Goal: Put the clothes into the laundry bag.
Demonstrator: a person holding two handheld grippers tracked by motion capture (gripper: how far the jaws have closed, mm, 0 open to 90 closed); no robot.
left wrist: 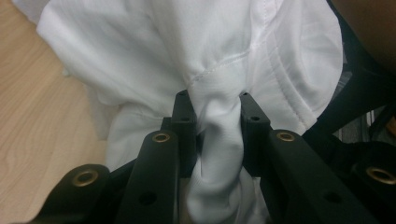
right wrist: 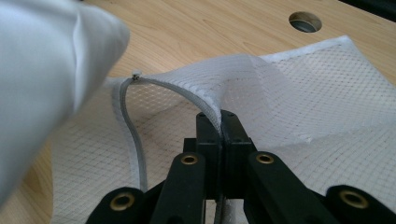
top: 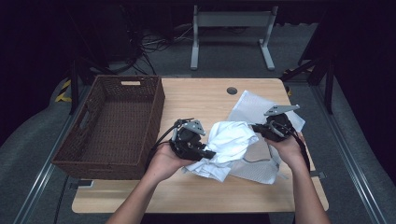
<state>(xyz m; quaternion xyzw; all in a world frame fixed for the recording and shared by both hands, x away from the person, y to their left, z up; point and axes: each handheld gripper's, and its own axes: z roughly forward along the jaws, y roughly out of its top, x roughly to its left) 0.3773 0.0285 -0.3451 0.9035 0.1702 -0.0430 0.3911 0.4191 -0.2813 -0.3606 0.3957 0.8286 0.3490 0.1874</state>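
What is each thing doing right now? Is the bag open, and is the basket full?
White shirt: bunched up, pinched by the left gripper.
Mesh bag: unzipped, edge lifted by the right gripper.
Left gripper: jaws shut on cloth.
Right gripper: jaws shut on the bag's edge.
Basket: empty, upright.

The garment [top: 231, 142] is plain white with white stitched seams. The mesh bag [right wrist: 322, 93] is white too, patterned in a fine diamond net, with a pale grey zip [right wrist: 135, 135] along its opening. The bench [top: 196, 100] is light wood with a faint grain. The basket [top: 114, 126] is dark brown wicker weave. Both grippers' fingers [left wrist: 184, 114] are black, their rivets brass-coloured.
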